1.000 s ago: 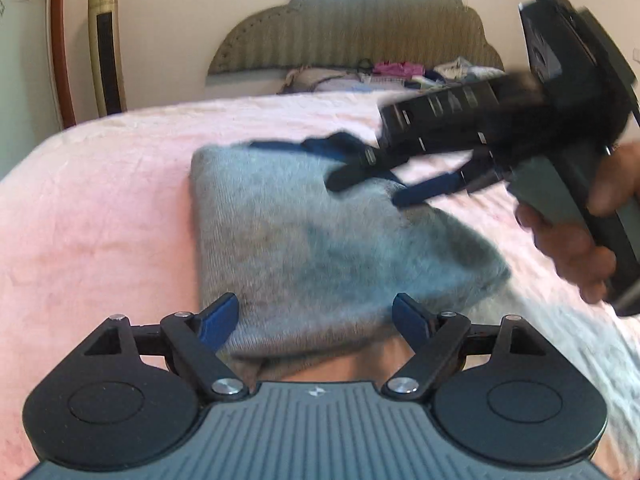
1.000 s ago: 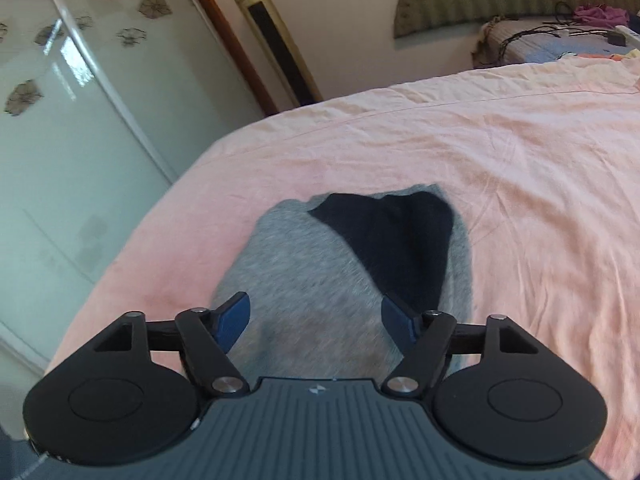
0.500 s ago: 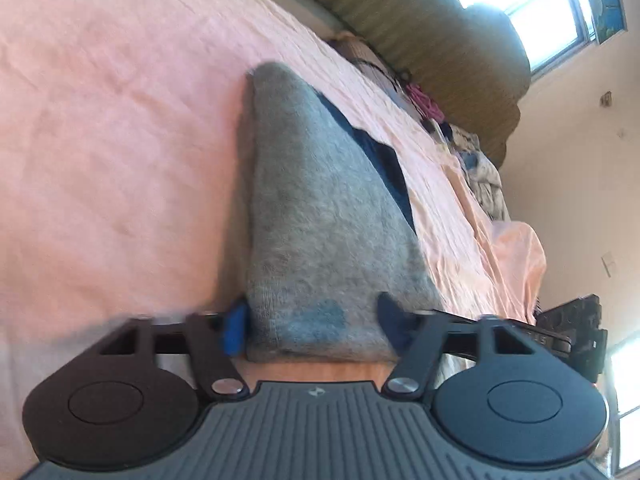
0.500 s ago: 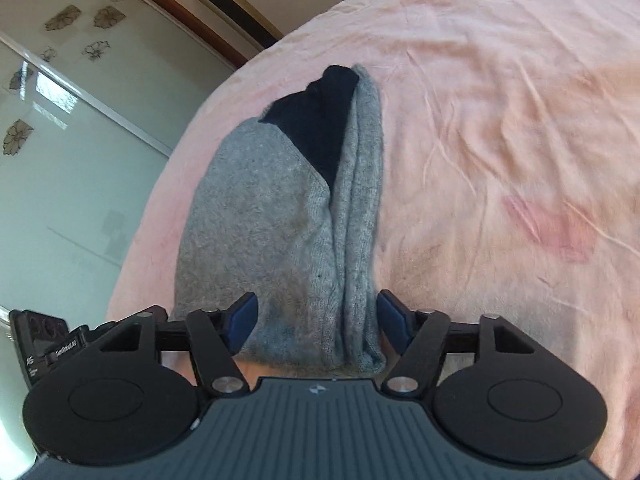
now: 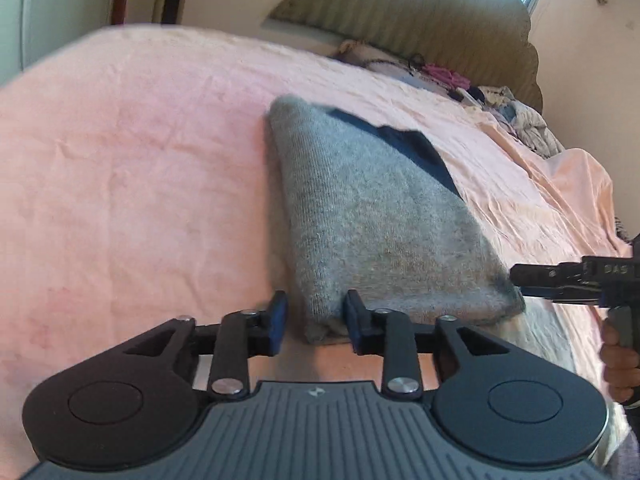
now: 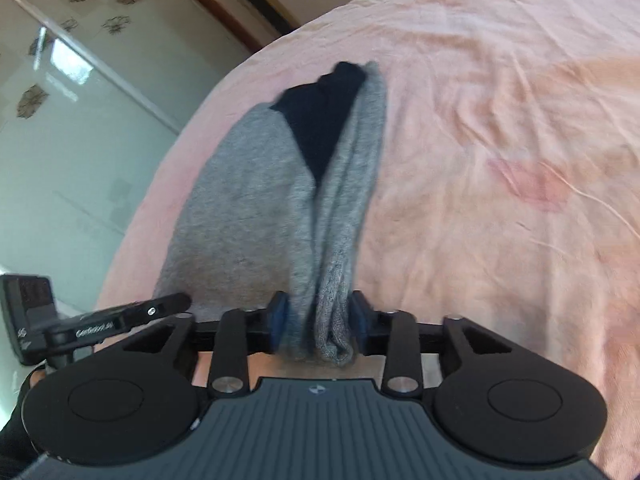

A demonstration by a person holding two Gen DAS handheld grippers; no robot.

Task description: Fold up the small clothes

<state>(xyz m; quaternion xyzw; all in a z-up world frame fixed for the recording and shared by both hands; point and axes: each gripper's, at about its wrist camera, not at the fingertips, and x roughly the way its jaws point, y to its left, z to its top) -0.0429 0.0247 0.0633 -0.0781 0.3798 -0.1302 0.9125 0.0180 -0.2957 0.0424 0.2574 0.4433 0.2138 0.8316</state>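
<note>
A grey knitted garment [image 5: 372,216] with a dark navy part [image 5: 416,148] lies folded on the pink bed sheet [image 5: 140,168]. My left gripper [image 5: 316,316] has its jaws narrowed around the garment's near left corner, with a gap still showing on the left side. My right gripper [image 6: 318,320] is shut on the near right edge of the garment [image 6: 256,200], the cloth bunched between its pads. Each gripper shows in the other's view: the right one at the right edge [image 5: 576,280], the left one at the left edge [image 6: 100,320].
The padded headboard [image 5: 420,28] and a heap of clothes [image 5: 512,116] are at the far end of the bed. A frosted glass wardrobe door [image 6: 72,128] stands beyond the bed's left side. The pink sheet [image 6: 500,160] stretches to the right.
Both grippers have narrowed their jaws on the garment's near edge. The right one now pinches the cloth. The left view has swung back toward level.
</note>
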